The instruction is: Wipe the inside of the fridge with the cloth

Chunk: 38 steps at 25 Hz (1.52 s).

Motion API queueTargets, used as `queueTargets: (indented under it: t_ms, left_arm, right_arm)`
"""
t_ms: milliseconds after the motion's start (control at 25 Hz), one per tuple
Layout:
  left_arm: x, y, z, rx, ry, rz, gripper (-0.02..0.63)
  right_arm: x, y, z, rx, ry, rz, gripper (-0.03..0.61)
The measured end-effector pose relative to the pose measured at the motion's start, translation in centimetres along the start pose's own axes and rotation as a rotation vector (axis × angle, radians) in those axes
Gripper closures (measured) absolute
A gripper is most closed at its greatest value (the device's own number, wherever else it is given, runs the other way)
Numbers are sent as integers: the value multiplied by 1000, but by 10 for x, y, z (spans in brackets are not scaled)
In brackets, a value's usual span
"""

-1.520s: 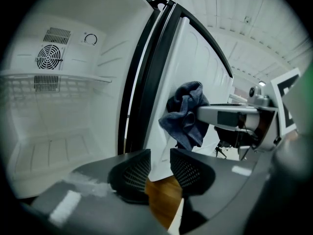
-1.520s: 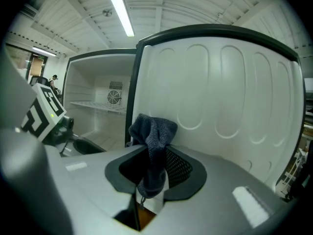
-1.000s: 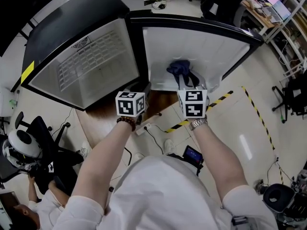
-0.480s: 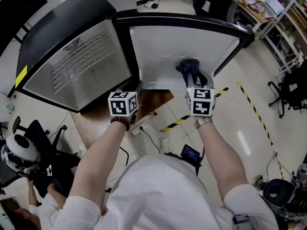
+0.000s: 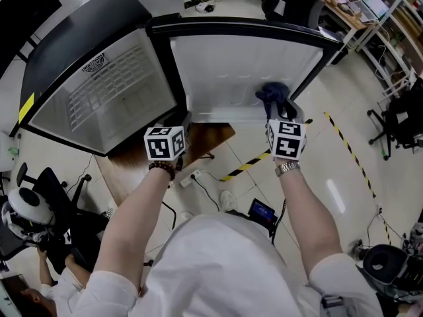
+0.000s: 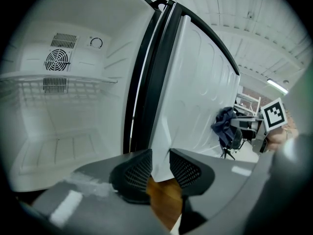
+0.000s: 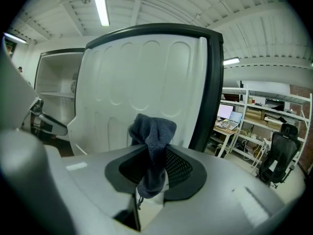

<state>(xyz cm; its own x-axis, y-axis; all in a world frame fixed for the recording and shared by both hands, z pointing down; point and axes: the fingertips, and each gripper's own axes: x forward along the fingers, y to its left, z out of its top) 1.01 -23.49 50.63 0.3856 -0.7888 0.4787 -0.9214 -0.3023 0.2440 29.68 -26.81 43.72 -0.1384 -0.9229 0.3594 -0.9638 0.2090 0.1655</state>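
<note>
- Bright, even room light; a ceiling tube (image 7: 101,4) glares above the right hand-held gripper (image 7: 152,164).
- Gripper views bulge, corners black, foreground blurred.

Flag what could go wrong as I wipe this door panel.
The dark blue knitted cloth hangs from the right gripper by one bunched fold; rubbing could drag it free. The left gripper pinches only the bottom corner of the white fridge door, so a hard push might slip it and swing the door.
</note>
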Motion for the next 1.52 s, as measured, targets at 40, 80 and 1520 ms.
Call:
queueTargets:
  t_ms: [40, 80, 1520]
  left_arm:
    - [0, 0, 0, 0, 0, 1, 497]
    - [0, 0, 0, 0, -1, 2, 495]
    - [49, -46, -27, -682, -27, -259, 465]
  right_arm:
    - [-1, -3, -1, 2, 2, -6, 491]
    - [-2, -6, -2, 4, 3, -12, 491]
    - [-64, 70, -12, -105, -63, 292, 491]
